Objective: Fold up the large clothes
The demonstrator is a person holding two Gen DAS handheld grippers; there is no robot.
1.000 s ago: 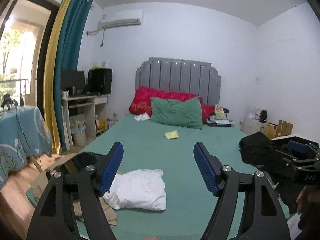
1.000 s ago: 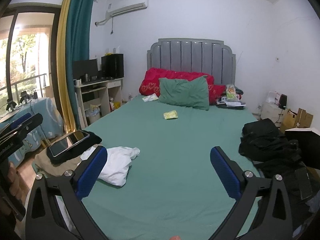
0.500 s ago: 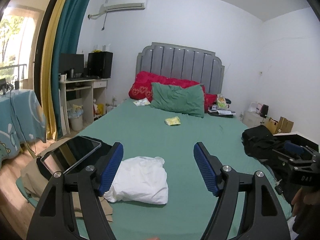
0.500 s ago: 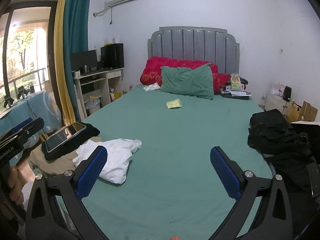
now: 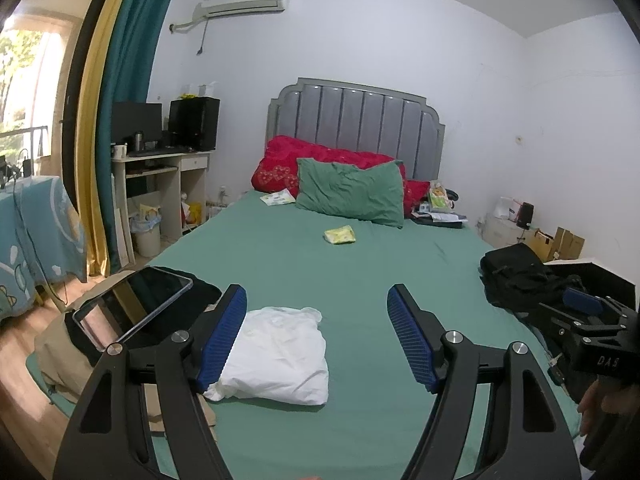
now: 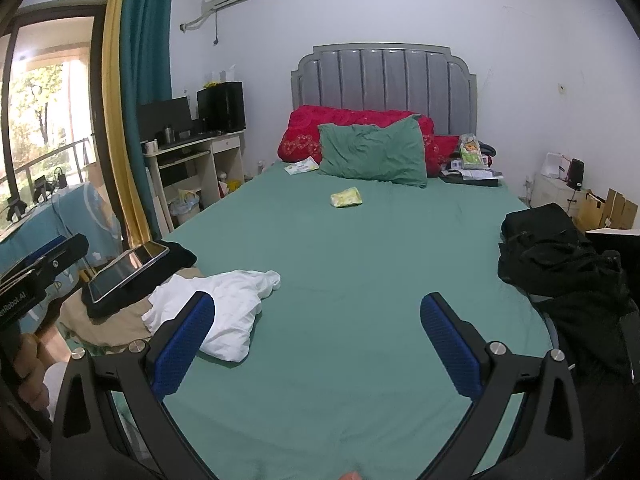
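A folded white garment (image 5: 280, 356) lies on the green bed (image 5: 360, 280) near its front left edge; it also shows in the right wrist view (image 6: 224, 312). A heap of black clothes (image 5: 516, 276) lies at the bed's right edge, also in the right wrist view (image 6: 560, 264). My left gripper (image 5: 316, 336) is open and empty, held above the bed just right of the white garment. My right gripper (image 6: 316, 344) is open and empty above the bare green sheet. Each gripper shows at the edge of the other's view.
A tablet (image 5: 132, 308) rests on black and tan clothes (image 6: 108, 320) at the bed's left corner. A green pillow (image 5: 352, 192), red bedding (image 5: 288, 160) and a small yellow packet (image 5: 340, 235) lie toward the headboard. A desk (image 5: 160, 176) and curtain (image 5: 120, 120) stand left.
Both grippers have moved forward and a little right toward the bed, so the bed and white garment look nearer. Both stay open and empty.
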